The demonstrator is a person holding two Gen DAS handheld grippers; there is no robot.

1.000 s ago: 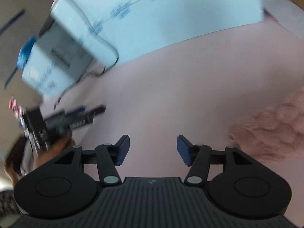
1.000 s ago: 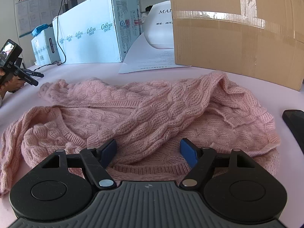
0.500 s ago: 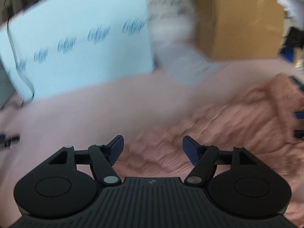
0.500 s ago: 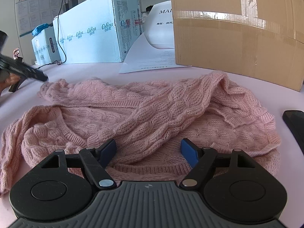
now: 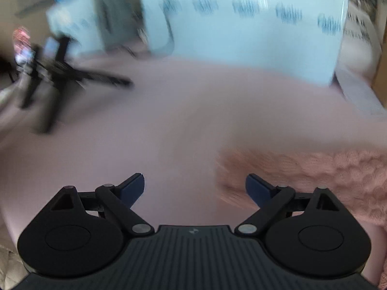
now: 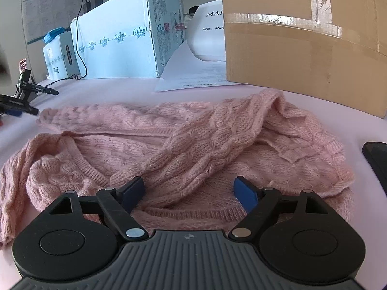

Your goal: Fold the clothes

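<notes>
Pink cable-knit sweater (image 6: 193, 140) looked soft, floppy, light; I'd pinch ribbed hem. Right gripper (image 6: 189, 188), left gripper (image 5: 194, 187) both gaped wide, empty.

pink knit on a pale pink cloth

the sweater (image 6: 193, 142) is dusty pink in a cable and bobble knit with ribbed edges; the table (image 6: 116, 91) cover is paler pink. both grippers (image 5: 194, 189) (image 6: 189, 191) are black with blue pads (image 6: 245, 193). the big box (image 6: 116, 41) is light blue with darker blue lettering, the carton (image 6: 302, 46) plain brown with clear tape, the paper (image 6: 193, 72) white.
</notes>
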